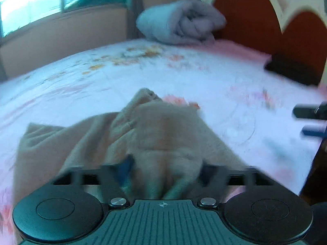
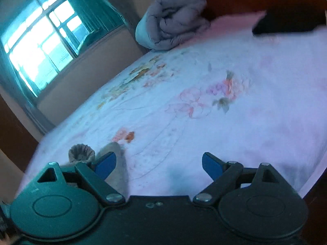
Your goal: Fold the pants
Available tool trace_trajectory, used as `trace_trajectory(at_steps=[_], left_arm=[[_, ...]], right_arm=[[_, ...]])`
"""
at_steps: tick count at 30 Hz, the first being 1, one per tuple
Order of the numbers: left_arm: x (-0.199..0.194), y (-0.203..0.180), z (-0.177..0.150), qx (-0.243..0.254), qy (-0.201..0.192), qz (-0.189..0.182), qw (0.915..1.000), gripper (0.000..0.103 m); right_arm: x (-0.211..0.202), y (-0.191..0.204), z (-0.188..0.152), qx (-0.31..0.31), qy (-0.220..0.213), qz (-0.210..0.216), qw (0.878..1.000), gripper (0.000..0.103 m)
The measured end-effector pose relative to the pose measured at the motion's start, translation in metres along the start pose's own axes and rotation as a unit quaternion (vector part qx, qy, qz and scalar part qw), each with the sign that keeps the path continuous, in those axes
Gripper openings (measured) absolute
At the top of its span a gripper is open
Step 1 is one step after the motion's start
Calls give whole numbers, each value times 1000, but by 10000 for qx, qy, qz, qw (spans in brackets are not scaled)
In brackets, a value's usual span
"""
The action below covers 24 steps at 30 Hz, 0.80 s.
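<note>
While the beige pants (image 1: 143, 134) lie bunched on the bed, the left gripper (image 1: 165, 173) sits right over the heap with cloth bulging up between its jaws. Frame is blurred there; I can't tell whether the pads pinch the fabric or just straddle it.

Right gripper (image 2: 159, 165): jaws spread wide, nothing between them, only sheet below. Its left blue pad (image 2: 105, 164) sits in front of a pant leg and ribbed cuff (image 2: 81, 152), not gripping.

My read: the pants have no clean fold yet, both tools repositioning for a next grab.

Surface is a floral bedsheet (image 2: 224, 112), white-pink, soft, so fabric will drag and wrinkle. Rolled grey quilt (image 1: 179, 22) at the far end against an orange headboard (image 1: 251, 22). Window (image 2: 40, 47) far left, strong backlight.
</note>
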State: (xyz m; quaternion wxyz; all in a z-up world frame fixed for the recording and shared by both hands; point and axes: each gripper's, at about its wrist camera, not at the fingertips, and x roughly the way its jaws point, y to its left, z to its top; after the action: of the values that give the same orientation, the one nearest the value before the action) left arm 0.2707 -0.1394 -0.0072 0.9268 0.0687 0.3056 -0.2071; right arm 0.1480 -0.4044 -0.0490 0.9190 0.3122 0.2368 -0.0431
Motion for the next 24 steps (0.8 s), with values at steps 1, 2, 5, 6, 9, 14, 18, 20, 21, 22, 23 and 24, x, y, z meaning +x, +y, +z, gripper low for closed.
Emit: trace_trajectory(at_steps=[1, 2, 5, 6, 9, 14, 18, 20, 21, 22, 23, 24], left_arm=[[-12, 10, 1, -127, -122, -4, 9998, 81], [-26, 20, 0, -115, -212, 36, 9997, 82], [-50, 53, -4, -225, -281, 303, 9989, 82], [-58, 64, -7, -286, -306, 417, 9983, 82], [-83, 95, -21, -710, -441, 348, 9959, 87], [-92, 113, -49, -850, -541, 273, 9945, 92], [-99, 140, -73, -1322, -481, 475, 9889, 92], [-101, 152, -82, -1346, -284, 541, 9890, 92], [-101, 159, -88, -1302, -215, 564, 9896, 92], [-101, 161, -91, -1254, -165, 609, 9901, 92], [-102, 165, -95, -1207, -134, 657, 9904, 92], [-105, 168, -99, -1165, -96, 696, 9907, 92]], right_arm=[[4, -1, 1, 158, 78, 186, 9997, 86], [7, 0, 0, 328, 175, 426, 9984, 86], [24, 20, -9, 636, 575, 1166, 9895, 84], [31, 32, -13, 645, 713, 1257, 9874, 84], [45, 63, -21, 593, 965, 1303, 9850, 83], [42, 76, -25, 486, 875, 1020, 9897, 83], [37, 68, -25, 531, 937, 851, 9905, 84], [37, 67, -28, 665, 1133, 881, 9874, 84], [38, 67, -31, 789, 1239, 937, 9847, 84], [42, 68, -33, 966, 1387, 1000, 9805, 82], [46, 68, -36, 1138, 1508, 1044, 9764, 80], [53, 69, -39, 1342, 1650, 1027, 9717, 77]])
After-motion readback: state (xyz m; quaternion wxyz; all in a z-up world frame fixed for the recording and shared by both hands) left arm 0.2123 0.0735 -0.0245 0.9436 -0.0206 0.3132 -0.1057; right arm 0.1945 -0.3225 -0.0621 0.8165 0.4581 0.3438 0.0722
